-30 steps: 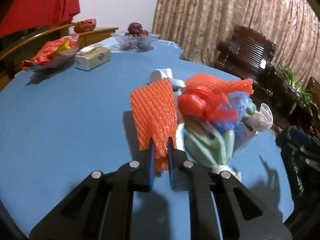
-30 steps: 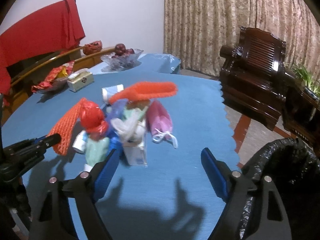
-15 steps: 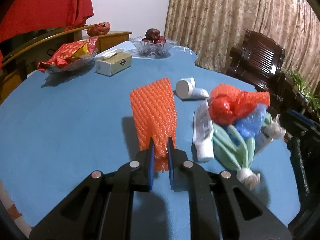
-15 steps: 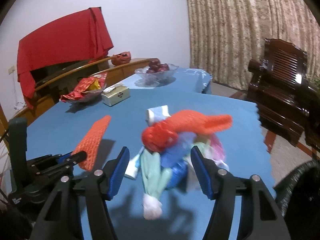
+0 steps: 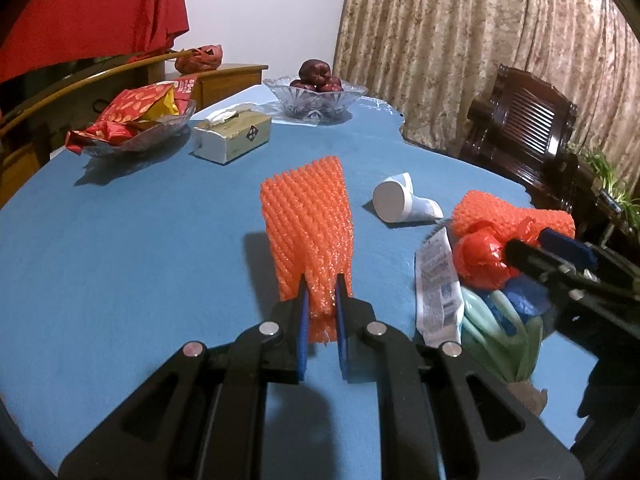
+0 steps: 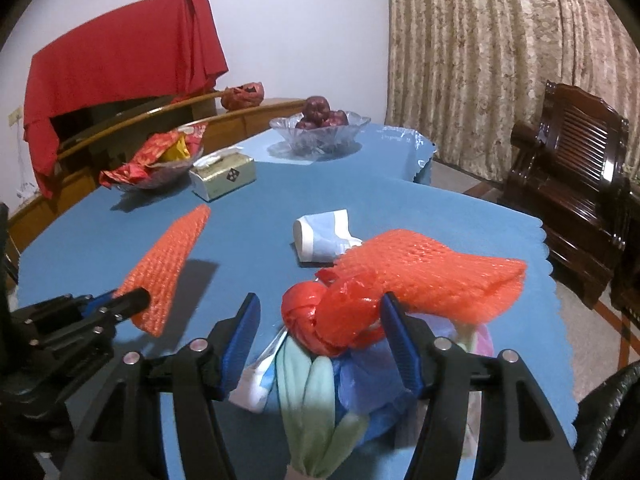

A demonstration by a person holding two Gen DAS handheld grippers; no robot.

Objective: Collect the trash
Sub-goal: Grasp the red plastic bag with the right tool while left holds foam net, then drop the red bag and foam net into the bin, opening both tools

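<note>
Trash pile: lower centre of right wrist view, on blue desk; lower right of left wrist view. Contents: second orange foam net, knotted red plastic bag, blue bag, pale green bundle, white tube. White cup lying on its side just beyond pile, apart from it.

Left gripper: fingers pressed onto lower end of orange foam net sleeve, pinching it; sleeve standing up from fingers at frame centre, seemingly clear of desk.

Right gripper: fingers spread wide, one on each side of red bag knot; contact not confirmable.

Handling, judged: foam net very light, soft, springy, compressible; secure under edge pinch. Plastic bags light, limp, slippery; best hold at knot, the firmest point. Loose pile likely to shed items if only one item gripped.

View differences: left wrist view alone shows printed label on tube. Right wrist view alone shows spread of right fingers, sleeve in side profile, and black bin bag at lower right edge, off desk.
</note>
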